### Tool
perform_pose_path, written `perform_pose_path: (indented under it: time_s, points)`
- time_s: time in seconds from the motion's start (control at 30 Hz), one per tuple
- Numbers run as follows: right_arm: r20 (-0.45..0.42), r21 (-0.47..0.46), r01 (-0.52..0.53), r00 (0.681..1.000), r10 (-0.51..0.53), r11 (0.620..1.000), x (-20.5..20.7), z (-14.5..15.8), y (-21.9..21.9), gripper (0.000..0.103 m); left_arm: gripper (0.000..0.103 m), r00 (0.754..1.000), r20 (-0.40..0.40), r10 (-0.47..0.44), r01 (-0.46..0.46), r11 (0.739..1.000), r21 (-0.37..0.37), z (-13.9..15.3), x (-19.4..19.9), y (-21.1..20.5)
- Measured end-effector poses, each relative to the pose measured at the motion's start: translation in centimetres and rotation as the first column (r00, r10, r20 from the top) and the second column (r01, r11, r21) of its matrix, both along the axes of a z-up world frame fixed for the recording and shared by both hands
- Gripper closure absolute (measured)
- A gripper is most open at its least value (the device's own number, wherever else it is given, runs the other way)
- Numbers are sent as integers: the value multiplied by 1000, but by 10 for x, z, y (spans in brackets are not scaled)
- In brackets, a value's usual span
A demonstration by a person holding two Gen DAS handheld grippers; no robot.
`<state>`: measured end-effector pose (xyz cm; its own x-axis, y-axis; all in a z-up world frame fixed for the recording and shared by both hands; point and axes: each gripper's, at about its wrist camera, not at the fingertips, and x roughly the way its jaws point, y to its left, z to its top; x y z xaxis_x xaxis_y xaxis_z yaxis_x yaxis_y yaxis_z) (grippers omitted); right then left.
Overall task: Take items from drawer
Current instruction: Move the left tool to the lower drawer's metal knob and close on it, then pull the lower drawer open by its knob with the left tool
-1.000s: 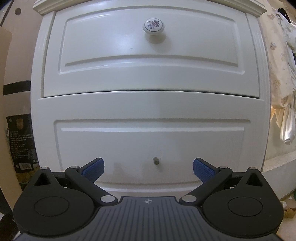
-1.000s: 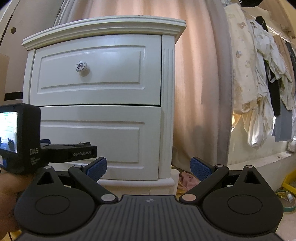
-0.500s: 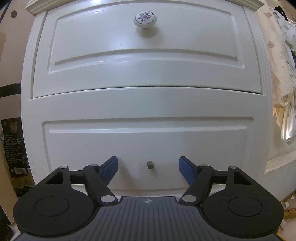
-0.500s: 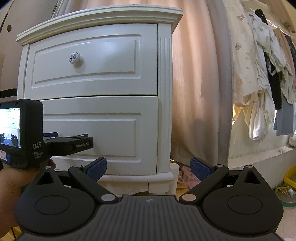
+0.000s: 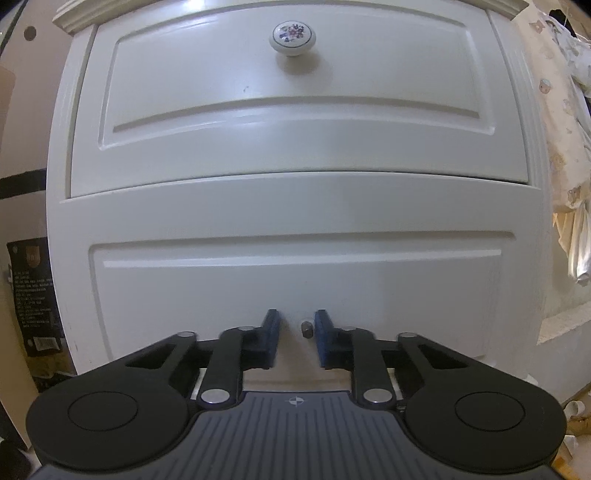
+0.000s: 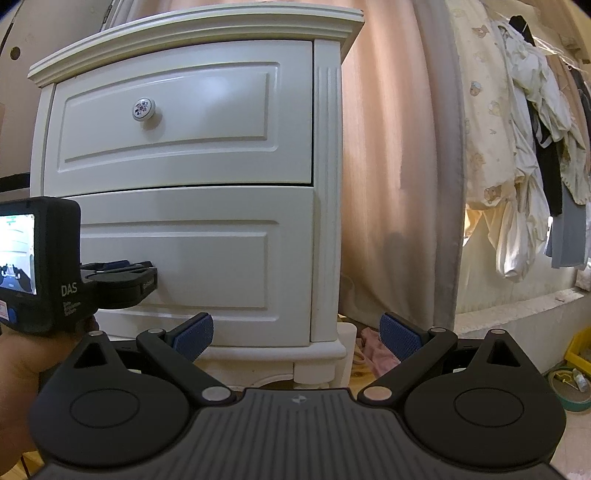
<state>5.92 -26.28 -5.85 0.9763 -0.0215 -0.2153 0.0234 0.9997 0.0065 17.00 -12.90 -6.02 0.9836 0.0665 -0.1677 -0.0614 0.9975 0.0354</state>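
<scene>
Fingers of left gripper flank lower drawer stud, ungripped; right gripper fingers wide.

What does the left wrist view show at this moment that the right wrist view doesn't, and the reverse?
Left wrist only: the small metal stud on the lower drawer, sitting between the left gripper fingers, not yet clamped. Right wrist only: the open right gripper, the curtain, hanging clothes. Both: the white nightstand and floral knob.
</scene>
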Motion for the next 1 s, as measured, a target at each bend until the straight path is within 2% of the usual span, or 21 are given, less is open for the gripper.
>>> perform_pose_path:
  time_s: [0.07,0.37,0.67,1.0]
  points:
    - [1,-2,-1,1000,1,1000,0,0,0,0,98,1000,-23,-14,13,1000,-17,0,-1,-1]
    - [10,0,1,1000,-1,1000,-1,4,0,0,99,1000,-20,-18,17,1000,-25,-4,-8,-13]
    - [10,5,2,1000,-2,1000,-1,5,-1,0,101,999,-22,-35,34,999,-31,-13,5,19]
    - [45,-1,3,999,-3,1000,-21,16,-1,0,101,1000,-1,-30,30,1000,-5,-20,-13,20]
